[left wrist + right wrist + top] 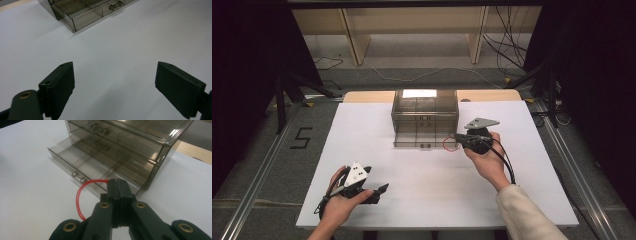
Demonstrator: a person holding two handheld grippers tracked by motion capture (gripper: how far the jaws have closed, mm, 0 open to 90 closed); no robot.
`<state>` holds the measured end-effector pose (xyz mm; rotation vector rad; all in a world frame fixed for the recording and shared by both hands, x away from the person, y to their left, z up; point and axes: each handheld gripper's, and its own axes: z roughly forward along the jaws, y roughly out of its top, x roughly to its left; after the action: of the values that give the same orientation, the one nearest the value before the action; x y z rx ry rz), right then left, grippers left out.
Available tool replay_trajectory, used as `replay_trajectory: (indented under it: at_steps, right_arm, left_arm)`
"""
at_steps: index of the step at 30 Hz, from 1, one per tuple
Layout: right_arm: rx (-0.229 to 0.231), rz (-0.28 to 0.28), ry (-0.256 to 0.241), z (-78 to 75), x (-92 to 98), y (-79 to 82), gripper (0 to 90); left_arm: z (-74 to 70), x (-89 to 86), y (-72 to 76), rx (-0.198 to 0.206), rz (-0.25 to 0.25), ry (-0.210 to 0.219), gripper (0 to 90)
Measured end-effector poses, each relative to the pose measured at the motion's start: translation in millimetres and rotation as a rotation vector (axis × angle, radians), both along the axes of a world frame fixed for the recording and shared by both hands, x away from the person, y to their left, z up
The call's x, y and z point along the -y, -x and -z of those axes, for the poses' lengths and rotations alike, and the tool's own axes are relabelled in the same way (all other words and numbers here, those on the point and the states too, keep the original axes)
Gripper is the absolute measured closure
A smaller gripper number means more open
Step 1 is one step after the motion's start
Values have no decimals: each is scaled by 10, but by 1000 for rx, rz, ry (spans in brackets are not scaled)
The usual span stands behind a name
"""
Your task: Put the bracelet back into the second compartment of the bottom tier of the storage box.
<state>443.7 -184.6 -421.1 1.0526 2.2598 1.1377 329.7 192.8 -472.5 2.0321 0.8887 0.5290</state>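
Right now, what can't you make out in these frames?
- Red loop: its lower end is hidden behind the right claw in the right gripper view; tiny in the high view.
- Drawer unit: cut off by the top edge in the left gripper view.
- Bottom drawer: contents unclear through the tinted plastic.

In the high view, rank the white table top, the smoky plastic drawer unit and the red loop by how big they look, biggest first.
1. White table top, by far the largest.
2. Drawer unit, with its bottom drawer pulled out.
3. Red loop, a thin ring pinched in the right gripper at the drawer's corner.
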Motion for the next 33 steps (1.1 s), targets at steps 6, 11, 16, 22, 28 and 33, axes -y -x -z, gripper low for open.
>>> replay_trajectory:
  at_steps: [6,11,16,22,28,33]
  right_arm:
    - [5,-4,4,-12,-52,-26,900]
    - [5,-8,4,-20,-95,-49,900]
    - [9,-10,6,-33,-140,-68,900]
    - [9,-13,6,-37,-172,-89,900]
    - [11,-15,8,-40,-212,-109,900]
    - [15,-22,11,-51,-248,-126,900]
  left_arm:
    - [0,4,2,0,0,2,159]
    - [2,4,0,-1,1,2,159]
    - [1,5,1,-1,1,1,159]
    - [2,7,1,-1,2,1,159]
    - [2,9,1,-1,3,1,159]
    - [1,10,0,0,4,0,159]
